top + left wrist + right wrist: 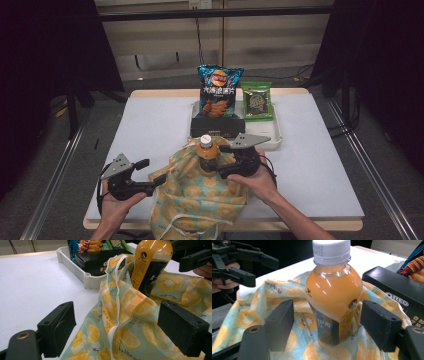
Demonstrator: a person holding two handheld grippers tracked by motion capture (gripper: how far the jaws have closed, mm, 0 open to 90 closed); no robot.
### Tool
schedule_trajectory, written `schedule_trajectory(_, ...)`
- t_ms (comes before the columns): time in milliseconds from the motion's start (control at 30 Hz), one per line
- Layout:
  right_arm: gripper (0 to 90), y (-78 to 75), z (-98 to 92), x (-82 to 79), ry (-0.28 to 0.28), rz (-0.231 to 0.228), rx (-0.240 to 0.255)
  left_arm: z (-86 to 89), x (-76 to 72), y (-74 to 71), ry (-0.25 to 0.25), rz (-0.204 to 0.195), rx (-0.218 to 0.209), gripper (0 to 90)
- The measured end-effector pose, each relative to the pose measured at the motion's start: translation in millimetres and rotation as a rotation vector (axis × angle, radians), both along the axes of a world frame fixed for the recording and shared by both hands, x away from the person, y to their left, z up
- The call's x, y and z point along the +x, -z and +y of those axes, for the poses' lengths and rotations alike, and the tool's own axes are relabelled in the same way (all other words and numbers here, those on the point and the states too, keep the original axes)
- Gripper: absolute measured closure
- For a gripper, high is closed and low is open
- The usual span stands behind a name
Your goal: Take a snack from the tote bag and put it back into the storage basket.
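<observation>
An orange drink bottle [206,150] with a white cap stands upright on a pale green cloth bag [195,195] printed with orange slices, at the table's front centre. My right gripper [222,161] is open, its jaws on either side of the bottle [332,290], with a gap showing on one side in the right gripper view. My left gripper [151,172] is open at the bag's left edge. In the left gripper view the bag's rim [130,315] lies between its spread jaws, and the bottle [150,260] stands beyond.
A white tray [277,140] behind the bag holds a blue chip bag [218,92], a green snack packet [257,100] and a black Oreo box [217,125]. The white tabletop [150,125] stretches out to the left and right.
</observation>
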State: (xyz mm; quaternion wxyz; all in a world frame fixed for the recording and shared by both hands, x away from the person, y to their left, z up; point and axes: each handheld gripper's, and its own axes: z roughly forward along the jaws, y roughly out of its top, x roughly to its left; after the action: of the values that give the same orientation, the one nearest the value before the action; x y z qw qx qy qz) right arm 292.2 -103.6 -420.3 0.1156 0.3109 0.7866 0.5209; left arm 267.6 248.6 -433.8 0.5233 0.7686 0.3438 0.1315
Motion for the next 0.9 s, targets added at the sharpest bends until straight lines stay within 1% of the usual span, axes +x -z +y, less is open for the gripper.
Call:
schedule_trajectory(33,25.7,0.4,1.7,1.1,-0.002,0.003,0.005,0.1,0.2,0.1,-0.001,0.0,0.001,14.2)
schedule_trajectory(133,24.9,2.0,7.7,4.3,0.01,-0.001,0.0,0.3,-0.1,0.3,-0.002,0.003,0.002,14.1)
schedule_trajectory(200,26.2,4.0,10.1,7.8,0.018,-0.008,0.003,0.2,-0.4,0.1,-0.005,0.0,0.006,14.1)
schedule_trajectory(233,25.9,4.9,11.2,9.5,0.017,-0.008,0.012,0.0,-0.5,0.1,-0.006,0.0,0.005,14.1)
schedule_trajectory(267,25.9,5.4,12.7,10.6,0.021,-0.004,0.012,0.0,-0.5,0.1,-0.005,0.0,0.005,14.2)
schedule_trajectory(333,25.8,5.9,15.2,12.1,0.025,-0.012,0.013,-0.1,-0.3,0.1,-0.001,-0.002,0.007,14.1)
schedule_trajectory(500,27.4,6.0,21.2,16.5,0.036,-0.014,0.02,0.1,-0.9,-0.5,-0.004,-0.003,0.005,14.1)
schedule_trajectory(700,28.9,6.6,26.0,19.0,0.047,-0.014,0.019,0.9,-0.5,-0.5,0.002,-0.003,0.002,14.0)
schedule_trajectory(767,27.9,8.1,28.0,19.4,0.049,-0.011,0.019,0.7,-0.9,-0.7,0.0,-0.004,0.002,14.0)
schedule_trajectory(833,27.0,9.9,30.4,19.3,0.052,-0.014,0.005,0.7,-1.0,-0.8,0.0,-0.004,0.001,14.0)
schedule_trajectory(900,26.2,11.3,32.3,19.7,0.054,-0.011,0.007,0.6,-1.2,-0.9,0.0,-0.005,0.002,14.0)
